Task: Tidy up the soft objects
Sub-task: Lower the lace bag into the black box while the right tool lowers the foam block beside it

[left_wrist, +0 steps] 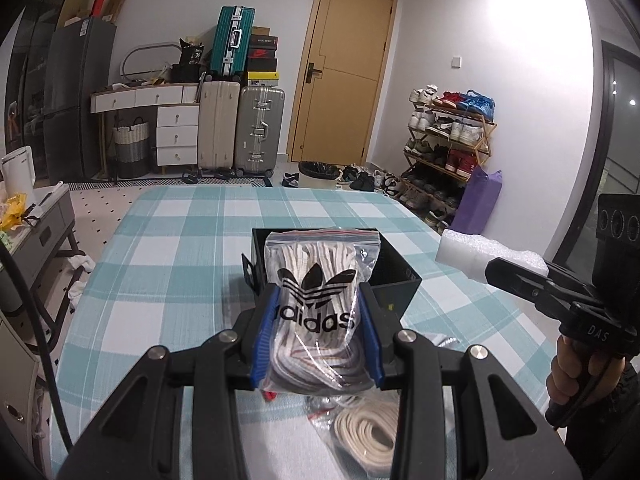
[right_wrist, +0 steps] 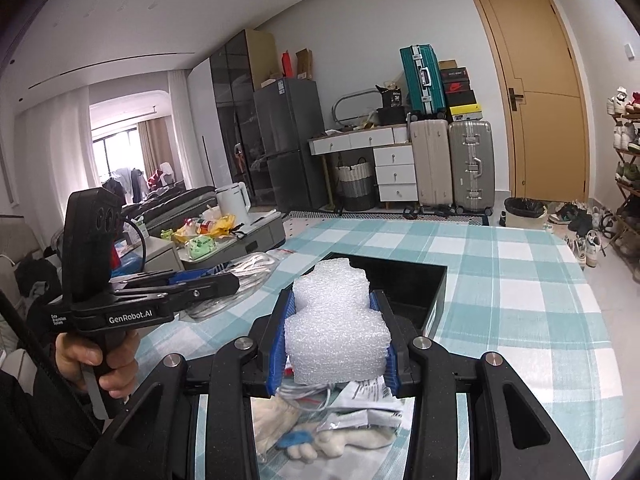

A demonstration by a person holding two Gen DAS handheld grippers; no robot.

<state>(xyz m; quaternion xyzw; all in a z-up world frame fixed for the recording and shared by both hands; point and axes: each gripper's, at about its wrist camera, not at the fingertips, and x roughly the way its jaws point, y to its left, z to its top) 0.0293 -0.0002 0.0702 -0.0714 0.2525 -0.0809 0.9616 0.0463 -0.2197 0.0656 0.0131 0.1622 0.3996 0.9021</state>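
Foam block (right_wrist: pixel 336 328) frontally only from right wrist.

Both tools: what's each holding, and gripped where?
Left tool clamps the clear adidas bag of laces across its lower half. Right tool clamps the white foam block by its near, wider end.

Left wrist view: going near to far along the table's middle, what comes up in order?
Clear bag of coiled cream rope → clear adidas-printed bag of striped laces held in the left gripper's jaws → black open box → far edge of the teal-and-white checked tablecloth.
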